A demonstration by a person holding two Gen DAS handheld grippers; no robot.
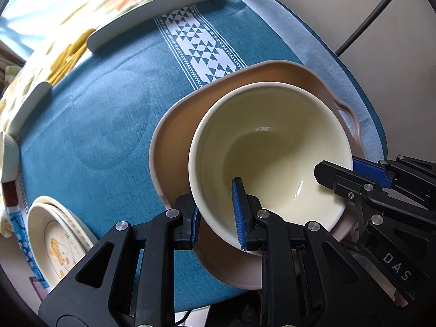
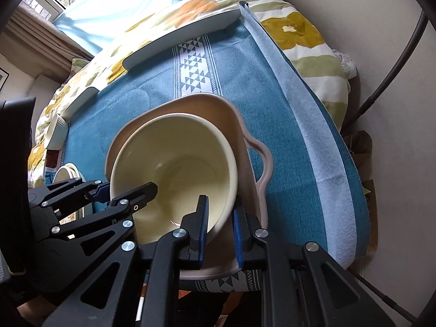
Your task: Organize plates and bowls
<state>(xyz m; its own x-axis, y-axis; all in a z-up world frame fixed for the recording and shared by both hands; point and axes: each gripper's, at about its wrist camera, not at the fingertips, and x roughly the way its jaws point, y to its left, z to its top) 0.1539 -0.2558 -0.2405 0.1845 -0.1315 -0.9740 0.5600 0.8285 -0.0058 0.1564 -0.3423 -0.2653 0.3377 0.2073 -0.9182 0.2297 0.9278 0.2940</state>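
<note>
A cream bowl (image 1: 269,141) sits tilted inside a larger pink-beige bowl with handles (image 1: 174,147) on the teal tablecloth. My left gripper (image 1: 216,215) has its jaws around the cream bowl's near rim, one finger inside and one outside. My right gripper (image 1: 351,171) shows in the left wrist view at the bowl's right rim. In the right wrist view, my right gripper (image 2: 219,229) straddles the cream bowl's (image 2: 174,158) rim, with the pink bowl (image 2: 242,147) behind. The left gripper (image 2: 126,188) straddles the opposite rim.
A plate with a yellow cartoon print (image 1: 57,242) lies at the near left. A pale rectangular tray (image 1: 163,8) rests at the far edge, another dish (image 1: 27,106) at the left. A floral bedcover (image 2: 305,38) lies beyond. The table edge (image 2: 338,179) runs on the right.
</note>
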